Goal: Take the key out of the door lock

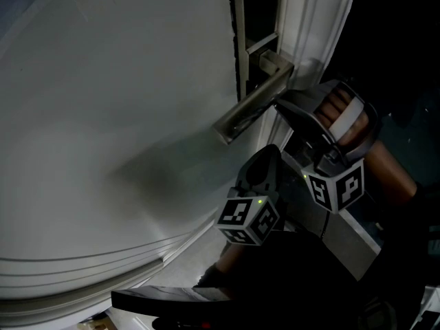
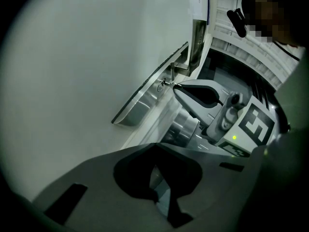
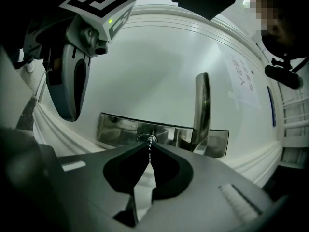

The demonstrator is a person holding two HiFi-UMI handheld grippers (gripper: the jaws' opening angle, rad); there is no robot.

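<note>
Right arm pose: I hold my right gripper (image 3: 148,146) up against the door (image 1: 117,108), just under the lever handle (image 1: 256,103). My right hand (image 1: 342,117) is wrapped round its grip, wrist bent back toward me.
Right fingers: the two tips are pinched together on the key (image 3: 149,152), a thin toothed sliver standing between them.
Key place: it sits in the round keyhole (image 3: 146,139), in the plate below the handle's root. My fingers are hard up against that hole.
Left arm pose: my left gripper (image 1: 272,151) hangs lower and nearer me, angled up toward the door. It is clear of both plate and handle, and just beside my right gripper.
Left fingers: their tips meet with nothing between them.
Door: white, smooth and matte, with stepped white moulding along its frame.
Lock plate (image 3: 115,127): a long narrow strip of bright metal that mirrors the room.
Handle: one straight flat lever, brushed silver, square at the end.
Grippers' build: dark grey plastic, each pair of fingers curving round a spade-shaped hollow. A small green light glows beside each cube.
Count: two grippers and two marker cubes, the left cube (image 1: 247,218) and the right cube (image 1: 337,185). One key, one keyhole, one plate, one handle.
Other: a sheet of paper (image 3: 241,79) is stuck on the door; its print is too small to read.
</note>
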